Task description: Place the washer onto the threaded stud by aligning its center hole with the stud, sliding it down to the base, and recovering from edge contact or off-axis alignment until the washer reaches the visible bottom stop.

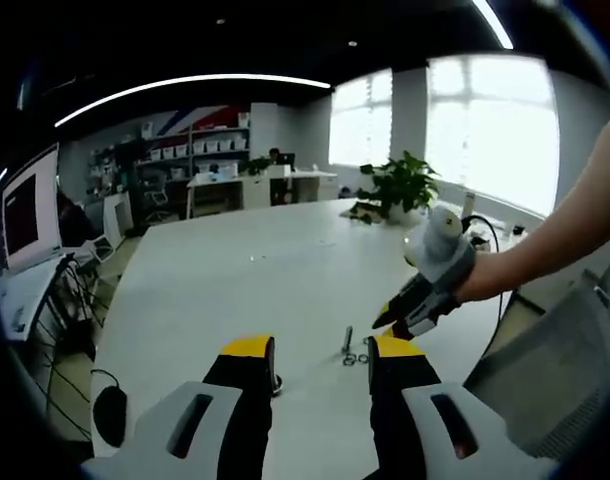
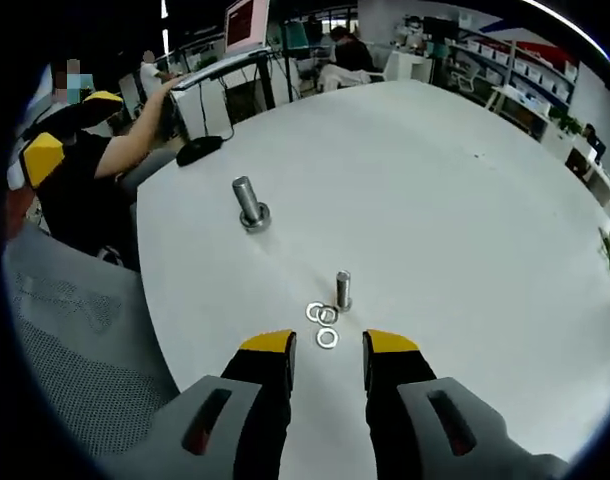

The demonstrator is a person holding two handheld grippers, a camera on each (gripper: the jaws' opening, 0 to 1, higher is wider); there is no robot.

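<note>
Still pre-grasp: white table [image 2: 465, 200], larger stud [image 2: 250, 203] at ten o'clock, small threaded stud [image 2: 342, 290] upright, three washers [image 2: 323, 322] flat at its seven o'clock. Right gripper [image 2: 328, 345] open, empty, hovering just short; left gripper [image 1: 321, 352] open too. Next, judged: close on one washer's edge.

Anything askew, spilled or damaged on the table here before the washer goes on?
Nothing stands out. The small stud and the larger stud both stand upright on the table, and three washers lie flat beside the small stud. Both grippers are open and empty.
</note>
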